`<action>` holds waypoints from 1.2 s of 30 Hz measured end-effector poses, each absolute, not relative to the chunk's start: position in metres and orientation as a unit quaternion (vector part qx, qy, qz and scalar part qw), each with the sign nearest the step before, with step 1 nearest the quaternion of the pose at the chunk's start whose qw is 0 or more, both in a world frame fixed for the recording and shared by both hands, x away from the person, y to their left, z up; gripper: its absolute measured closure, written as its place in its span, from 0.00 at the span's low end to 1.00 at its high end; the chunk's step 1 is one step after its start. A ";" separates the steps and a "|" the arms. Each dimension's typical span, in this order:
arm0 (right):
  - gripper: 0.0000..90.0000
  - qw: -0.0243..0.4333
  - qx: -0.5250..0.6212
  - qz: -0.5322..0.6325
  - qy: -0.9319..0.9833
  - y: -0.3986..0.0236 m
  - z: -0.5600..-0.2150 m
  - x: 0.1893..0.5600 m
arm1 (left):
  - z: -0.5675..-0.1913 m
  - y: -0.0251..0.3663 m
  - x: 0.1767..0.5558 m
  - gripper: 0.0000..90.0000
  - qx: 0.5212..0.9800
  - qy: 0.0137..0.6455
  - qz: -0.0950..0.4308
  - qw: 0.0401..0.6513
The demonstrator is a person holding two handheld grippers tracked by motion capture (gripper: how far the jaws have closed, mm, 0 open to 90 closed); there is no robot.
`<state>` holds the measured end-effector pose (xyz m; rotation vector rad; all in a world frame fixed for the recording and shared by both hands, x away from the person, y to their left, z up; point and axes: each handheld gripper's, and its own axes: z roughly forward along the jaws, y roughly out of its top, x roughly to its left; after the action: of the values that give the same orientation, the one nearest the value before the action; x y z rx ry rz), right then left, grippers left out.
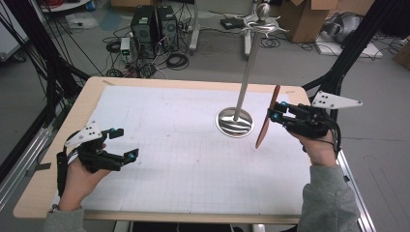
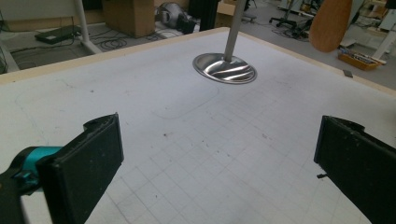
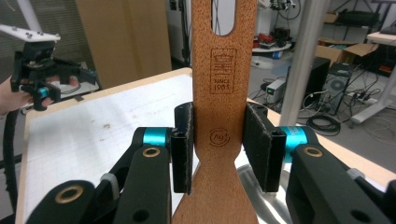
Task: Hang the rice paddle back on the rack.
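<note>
Left gripper hovers with fingers spread wide; right gripper is clamped, raised.

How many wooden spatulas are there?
1. The wooden spatula is clamped between the jaws of the right hand-held gripper, held above the table's right side beside the metal stand. The left hand-held gripper is open and empty.
</note>
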<state>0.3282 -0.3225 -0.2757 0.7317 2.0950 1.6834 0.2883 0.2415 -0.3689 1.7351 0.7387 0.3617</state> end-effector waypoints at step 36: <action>0.72 0.188 0.247 0.612 0.727 -0.344 -0.243 0.398 | -0.376 0.259 0.273 0.02 0.737 0.340 0.164 0.561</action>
<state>0.3981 -0.3443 -0.2431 0.6948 2.0462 1.7229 0.2735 0.2593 -0.3764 1.7364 0.8015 0.3857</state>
